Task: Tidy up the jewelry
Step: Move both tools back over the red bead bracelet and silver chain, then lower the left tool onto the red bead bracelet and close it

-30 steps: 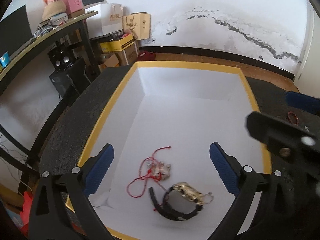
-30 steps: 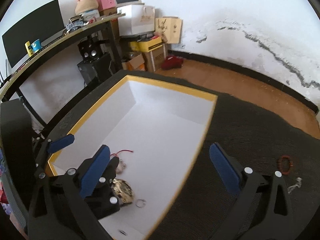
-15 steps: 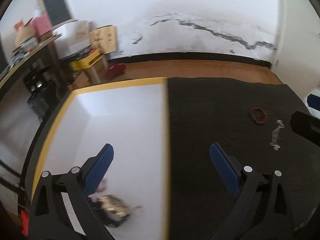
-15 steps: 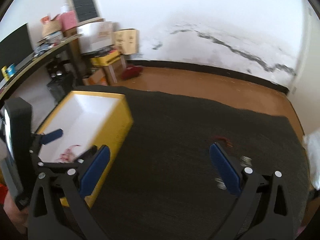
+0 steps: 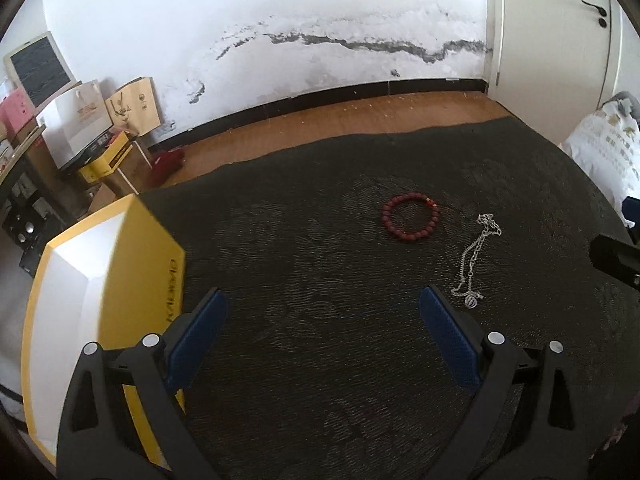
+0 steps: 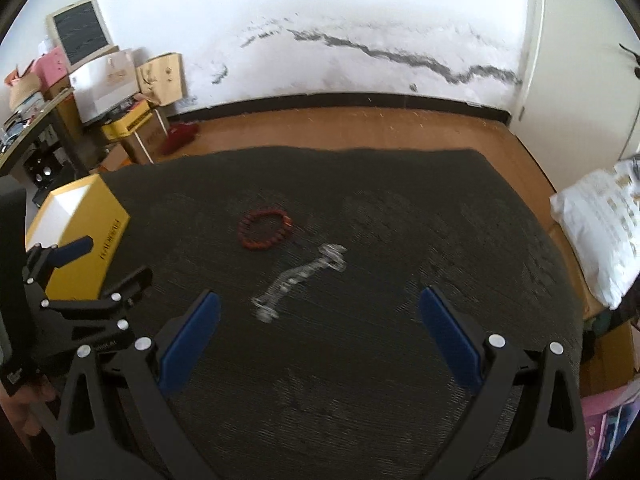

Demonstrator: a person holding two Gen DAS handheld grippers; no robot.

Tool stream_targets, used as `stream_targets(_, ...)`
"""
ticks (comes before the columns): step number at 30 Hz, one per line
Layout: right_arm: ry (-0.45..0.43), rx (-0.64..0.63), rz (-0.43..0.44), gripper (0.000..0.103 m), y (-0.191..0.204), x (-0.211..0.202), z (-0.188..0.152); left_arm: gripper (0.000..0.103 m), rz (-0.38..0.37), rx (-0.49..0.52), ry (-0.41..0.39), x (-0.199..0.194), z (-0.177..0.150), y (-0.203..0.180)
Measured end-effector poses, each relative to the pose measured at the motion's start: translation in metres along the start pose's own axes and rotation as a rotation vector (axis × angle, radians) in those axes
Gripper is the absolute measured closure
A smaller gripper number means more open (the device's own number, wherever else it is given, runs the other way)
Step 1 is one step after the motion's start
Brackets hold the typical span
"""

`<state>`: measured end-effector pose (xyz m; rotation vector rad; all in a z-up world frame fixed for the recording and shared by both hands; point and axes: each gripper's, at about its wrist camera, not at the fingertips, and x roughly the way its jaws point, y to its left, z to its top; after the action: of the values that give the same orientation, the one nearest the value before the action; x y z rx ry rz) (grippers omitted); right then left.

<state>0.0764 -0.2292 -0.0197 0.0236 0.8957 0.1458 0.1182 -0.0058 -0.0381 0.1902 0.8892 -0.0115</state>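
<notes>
Since a second ago we have swung both grippers off the yellow box (image 5: 100, 280) and out over the dark mat (image 5: 320, 360); the box interior that filled both views now sits at left frame edge. Red bead bracelet (image 5: 410, 217) lies flat on the mat, upper right of centre in left wrist view; silver chain necklace (image 5: 474, 258) lies just beside it, lower right, not touching. In right wrist view the necklace (image 6: 300, 280) is motion-blurred at centre, the bracelet (image 6: 264, 229) above left of it. We judge both light; the chain limp and slippery, best pinched at the bunched pendant end; the bracelet firmer, take it across one side of the ring. Left gripper (image 5: 322, 340) jaws spread wide, holding nothing. Right gripper (image 6: 318, 340) jaws equally wide, empty, hovering with the necklace near its left pad.
</notes>
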Motion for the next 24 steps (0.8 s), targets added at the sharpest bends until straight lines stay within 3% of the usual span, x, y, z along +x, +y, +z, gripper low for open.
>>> stream_targets(24, 0.042, 0.002, -0.035, 0.007, -0.016, 0.034, 0.006, 0.009, -0.125, -0.008, 0.067, 0.100, 0.047, -0.056)
